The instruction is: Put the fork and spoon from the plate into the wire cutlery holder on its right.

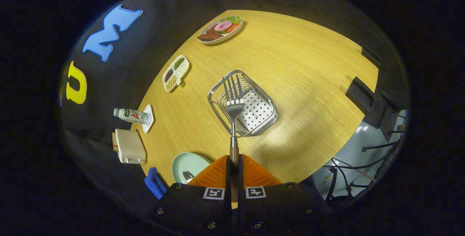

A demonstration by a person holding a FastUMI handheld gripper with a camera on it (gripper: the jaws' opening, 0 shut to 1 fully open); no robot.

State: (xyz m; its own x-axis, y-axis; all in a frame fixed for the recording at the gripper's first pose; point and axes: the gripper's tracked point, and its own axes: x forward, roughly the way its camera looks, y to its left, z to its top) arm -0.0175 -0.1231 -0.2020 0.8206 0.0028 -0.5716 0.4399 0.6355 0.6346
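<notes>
One utensil, the fork [234,109], is clamped by its handle in the closed hand-held gripper [234,169], its long axis pointing ahead, tines held over the wire cutlery holder [254,114] just beyond.

My gripper [234,165] clamps the fork [234,109], whose tines overlap the wire cutlery holder [254,119] ahead; the plate [189,163] with the spoon [187,176] lies left of my fingers.
</notes>
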